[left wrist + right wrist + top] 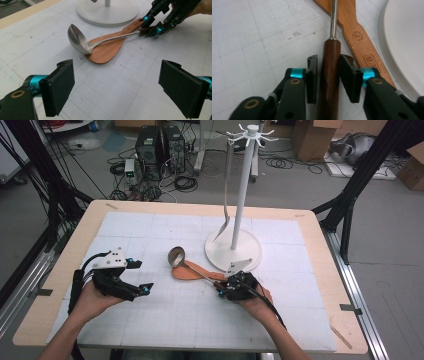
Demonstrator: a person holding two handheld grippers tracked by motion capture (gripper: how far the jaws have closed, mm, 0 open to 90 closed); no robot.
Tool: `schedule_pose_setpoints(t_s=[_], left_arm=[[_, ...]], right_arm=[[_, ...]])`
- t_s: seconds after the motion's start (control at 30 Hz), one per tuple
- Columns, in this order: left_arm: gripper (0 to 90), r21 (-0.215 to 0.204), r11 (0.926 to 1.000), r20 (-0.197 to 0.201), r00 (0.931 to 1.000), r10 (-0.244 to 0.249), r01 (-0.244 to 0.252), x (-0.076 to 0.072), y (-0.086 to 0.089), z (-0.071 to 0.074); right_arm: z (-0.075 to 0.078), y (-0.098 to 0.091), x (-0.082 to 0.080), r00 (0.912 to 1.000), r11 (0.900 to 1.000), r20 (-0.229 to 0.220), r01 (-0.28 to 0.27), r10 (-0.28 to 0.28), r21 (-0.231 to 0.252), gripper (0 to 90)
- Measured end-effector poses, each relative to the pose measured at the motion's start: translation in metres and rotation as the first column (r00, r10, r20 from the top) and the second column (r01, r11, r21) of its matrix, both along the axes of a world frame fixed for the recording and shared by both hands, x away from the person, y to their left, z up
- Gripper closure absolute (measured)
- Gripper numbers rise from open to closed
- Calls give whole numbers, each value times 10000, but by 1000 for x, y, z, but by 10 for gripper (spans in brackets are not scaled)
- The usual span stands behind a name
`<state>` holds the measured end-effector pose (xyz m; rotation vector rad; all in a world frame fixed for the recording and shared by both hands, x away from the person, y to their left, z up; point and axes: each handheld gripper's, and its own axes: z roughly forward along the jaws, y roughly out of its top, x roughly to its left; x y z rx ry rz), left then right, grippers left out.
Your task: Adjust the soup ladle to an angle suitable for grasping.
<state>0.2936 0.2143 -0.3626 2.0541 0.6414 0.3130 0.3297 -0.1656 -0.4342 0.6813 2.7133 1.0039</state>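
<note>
Ladle (186, 262): a steel bowl on a thin steel shaft ending in a dark wooden handle (330, 72). It lies on the white gridded mat (150, 320) near the table's middle, its bowl toward ten o'clock and its handle toward four o'clock in the high view. The shaft crosses over a flat wooden spatula (110, 47), whose blade lies under the bowl and whose handle runs just beside the ladle's.

Right gripper (223, 289): at the ladle's four o'clock end. In the right gripper view the wooden handle runs straight up between the two black jaws, toward twelve o'clock. The pads (312, 75) flank it closely; the left one looks to touch it, but whether both press on it cannot be told.

Left gripper (142, 276): at about eight o'clock from the bowl, well apart from it, jaws spread wide and holding nothing; its own view shows the ladle ahead toward twelve o'clock.

White rack (234, 251): the round base lies at about two o'clock from the ladle, close to the spatula's handle. A metal utensil (226, 215) hangs from its top.
</note>
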Motion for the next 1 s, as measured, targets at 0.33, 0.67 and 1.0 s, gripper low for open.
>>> schedule_pose_setpoints(t_s=[0.33, 0.67, 1.0], left_arm=[[140, 43, 10000, 33, 10000, -13, 13, 0, 0, 0], [140, 55, 10000, 31, 10000, -50, 50, 0, -1, 0], [140, 63, 9999, 24, 10000, -87, 87, 0, -2, 0]], right_arm=[[-1, 0, 2, 9996, 9996, -199, -199, 204, 218, 714], [-1, 3, 1, 9968, 9966, -187, -774, 779, 284, 729], [-1, 14, -2, 9876, 9876, -146, -1562, 1564, 168, 731]])
